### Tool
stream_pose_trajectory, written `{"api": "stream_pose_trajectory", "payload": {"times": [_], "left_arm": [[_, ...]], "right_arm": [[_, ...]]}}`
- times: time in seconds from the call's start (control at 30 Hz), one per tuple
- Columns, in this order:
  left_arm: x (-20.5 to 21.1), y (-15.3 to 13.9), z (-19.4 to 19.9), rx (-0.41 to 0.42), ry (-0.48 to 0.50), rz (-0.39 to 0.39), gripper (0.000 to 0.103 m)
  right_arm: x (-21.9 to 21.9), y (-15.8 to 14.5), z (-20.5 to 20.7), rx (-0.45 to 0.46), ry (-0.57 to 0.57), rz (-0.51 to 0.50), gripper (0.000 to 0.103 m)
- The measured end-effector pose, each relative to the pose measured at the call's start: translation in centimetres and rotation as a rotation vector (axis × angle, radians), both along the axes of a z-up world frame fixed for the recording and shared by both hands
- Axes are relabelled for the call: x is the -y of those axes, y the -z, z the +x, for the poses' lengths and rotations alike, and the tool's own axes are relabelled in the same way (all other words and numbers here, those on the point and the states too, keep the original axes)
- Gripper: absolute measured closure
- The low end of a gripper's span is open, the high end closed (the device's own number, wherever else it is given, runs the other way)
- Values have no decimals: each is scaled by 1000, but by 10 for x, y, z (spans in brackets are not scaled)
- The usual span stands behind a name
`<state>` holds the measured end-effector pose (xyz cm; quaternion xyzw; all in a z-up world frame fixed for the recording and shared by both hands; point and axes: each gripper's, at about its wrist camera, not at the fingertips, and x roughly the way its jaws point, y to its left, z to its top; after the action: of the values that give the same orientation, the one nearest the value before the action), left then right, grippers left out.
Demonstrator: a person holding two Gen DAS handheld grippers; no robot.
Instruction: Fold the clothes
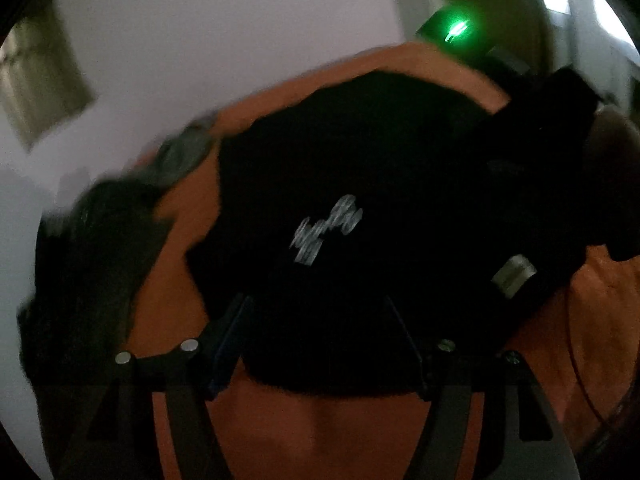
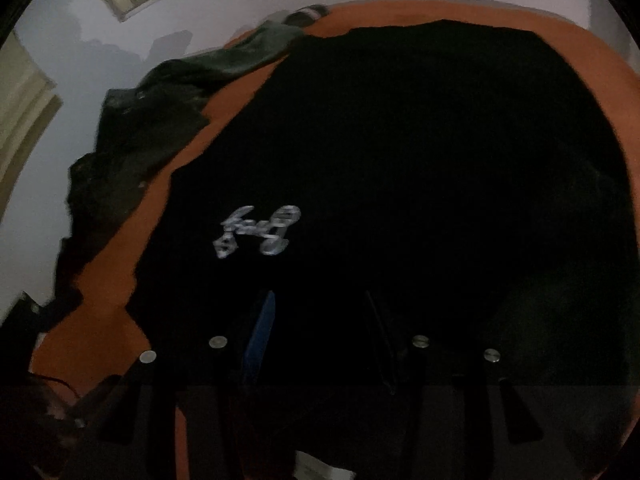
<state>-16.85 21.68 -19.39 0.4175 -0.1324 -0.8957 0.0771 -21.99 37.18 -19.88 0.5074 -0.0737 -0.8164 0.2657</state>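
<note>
Both grippers (image 1: 320,336) (image 2: 316,336) apart above garment (image 1: 360,160)

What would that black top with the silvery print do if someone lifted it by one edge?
The black top would probably droop and hang: it lies flat with wavy, uneven edges on the orange surface, like soft cloth. It looks thin, so likely light. It should not slide much; the dark clothes beside it lie crumpled where they are.

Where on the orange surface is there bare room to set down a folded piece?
Free: the orange surface at the near edge of the black garment, and a strip between it and the dark green clothes. Crowded: the middle, under the black garment, and the left edge, under the green pile.
</note>
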Motion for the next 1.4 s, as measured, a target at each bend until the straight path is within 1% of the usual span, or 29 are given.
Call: {"api": "stream_pose_trajectory", "payload": {"times": [0.07,0.1,0.17,0.2,0.23,0.27,0.33,0.4,0.47,0.53,0.63,0.67,0.8,0.83,0.93,0.97,1.03,1.07,1.1,1.17,1.27,1.33,1.4], "left_arm": [[22,9,0,52,-109,36,34],[34,15,1,76,-170,63,34],[58,27,0,114,-277,123,34],[67,32,-1,120,-314,148,35],[74,38,-2,129,-346,165,35],[77,44,-5,138,-361,157,35],[75,52,-9,143,-364,128,35],[73,63,-11,150,-367,117,35],[77,69,-6,149,-399,158,35],[82,69,-1,132,-421,201,35],[88,65,7,102,-417,256,35],[89,64,8,94,-407,267,35],[90,65,7,75,-369,311,35],[88,67,4,89,-357,323,35],[85,69,2,110,-350,330,35],[87,69,1,111,-354,326,35],[90,70,0,112,-365,317,35],[94,72,-3,113,-381,311,35],[97,73,-6,113,-395,308,35],[102,72,-11,107,-410,321,35],[106,76,-21,116,-421,315,35],[106,79,-25,122,-427,301,35],[102,77,-17,100,-446,291,35]], "right_arm": [[19,2,-6,34,-58,-55,58],[32,1,-7,39,-92,-64,58],[60,-4,-11,21,-163,-55,58],[75,-7,-13,12,-198,-51,58],[91,-9,-14,-2,-243,-44,55],[109,-11,-13,-20,-295,-35,52],[147,-13,-8,-60,-402,1,48],[183,-13,-2,-98,-503,43,45],[208,-11,3,-140,-570,100,44],[223,-6,3,-167,-618,137,44],[244,2,4,-207,-690,194,44],[246,2,7,-226,-715,194,44],[235,-4,30,-322,-818,141,44],[235,-3,36,-344,-841,152,44],[244,8,47,-388,-875,256,44],[246,10,48,-398,-882,272,47],[247,11,48,-430,-883,280,84],[248,11,46,-431,-873,281,93],[246,8,44,-423,-851,269,98],[238,-1,41,-413,-801,218,98],[208,-23,34,-374,-684,83,98],[179,-30,22,-301,-542,-48,98],[146,-35,8,-218,-384,-184,98]]}}
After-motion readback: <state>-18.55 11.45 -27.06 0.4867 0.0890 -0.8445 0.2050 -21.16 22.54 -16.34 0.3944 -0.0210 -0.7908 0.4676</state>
